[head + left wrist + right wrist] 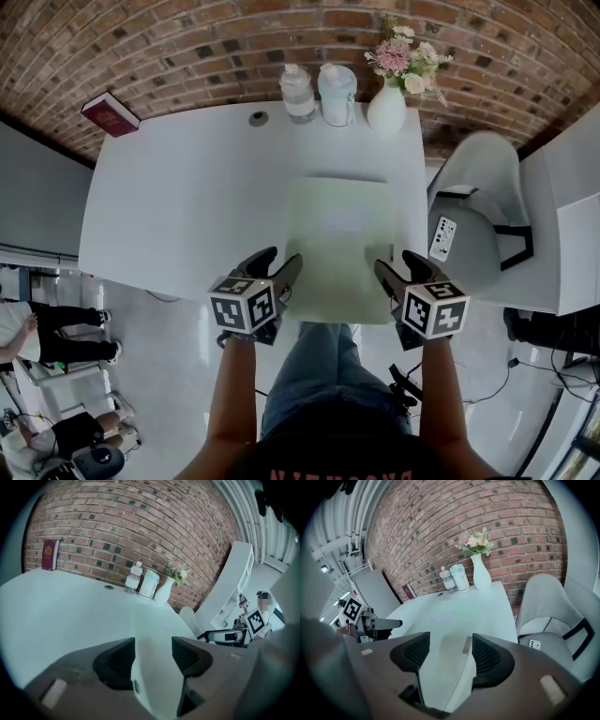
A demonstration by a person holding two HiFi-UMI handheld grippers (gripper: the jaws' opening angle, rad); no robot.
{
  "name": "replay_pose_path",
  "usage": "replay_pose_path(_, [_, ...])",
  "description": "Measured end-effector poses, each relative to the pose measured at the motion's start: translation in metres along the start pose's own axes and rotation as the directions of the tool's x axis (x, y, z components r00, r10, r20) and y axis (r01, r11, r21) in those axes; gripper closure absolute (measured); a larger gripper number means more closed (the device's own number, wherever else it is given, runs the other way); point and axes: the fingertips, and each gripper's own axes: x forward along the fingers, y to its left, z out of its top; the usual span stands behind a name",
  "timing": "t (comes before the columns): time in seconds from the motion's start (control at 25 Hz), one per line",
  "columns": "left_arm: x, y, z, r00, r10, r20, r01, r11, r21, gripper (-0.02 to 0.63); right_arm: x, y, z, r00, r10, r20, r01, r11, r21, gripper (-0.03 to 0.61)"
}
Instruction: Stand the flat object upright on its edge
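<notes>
Green board [339, 246] lies flat at the table's [187, 187] front edge; left tongs [281, 259] and right tongs [397, 262], spread, straddle its near corners.

The flat object [339, 246] is pale green, the table [187, 187] white, the wall [187, 37] red-brown brick with pale mortar. At the upper left the book [110, 114] is maroon; the vase [385, 109] is white, its flowers [405, 58] pink and cream.

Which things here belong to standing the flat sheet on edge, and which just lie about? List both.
Job: pale green flat sheet, lying flat on the white table; left gripper, open, at its left edge; right gripper, open, at its right edge.
Lying about: red book, water bottle, lidded jug, vase of flowers, chair.
</notes>
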Motion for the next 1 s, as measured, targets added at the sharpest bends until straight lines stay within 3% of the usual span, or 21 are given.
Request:
replay_pose_path(0.36, [0.015,0.018,-0.027,0.993,-0.031,-0.118,0.019,0.994,-0.107,0.351,0.019,-0.016,-0.030,0.994,0.028,-0.109,-0.015,0.992,0.125,0.268])
replay_pose_path(0.64, [0.030,0.020,-0.031,0.984,-0.086,-0.158,0.060,0.985,-0.160,0.351,0.035,-0.021,-0.043,0.982,0.058,-0.178,-0.024,0.983,0.184,0.269])
replay_pose_path(0.84, [0.035,0.023,-0.039,0.972,-0.149,-0.182,0.102,0.964,-0.244,0.351,0.041,-0.018,-0.048,0.976,0.113,-0.186,-0.066,0.967,0.244,0.281])
replay_pose_path(1.0, [0.038,0.023,-0.041,0.969,-0.178,-0.171,0.130,0.956,-0.263,0.357,0.043,-0.017,-0.048,0.976,0.119,-0.182,-0.072,0.967,0.245,0.284])
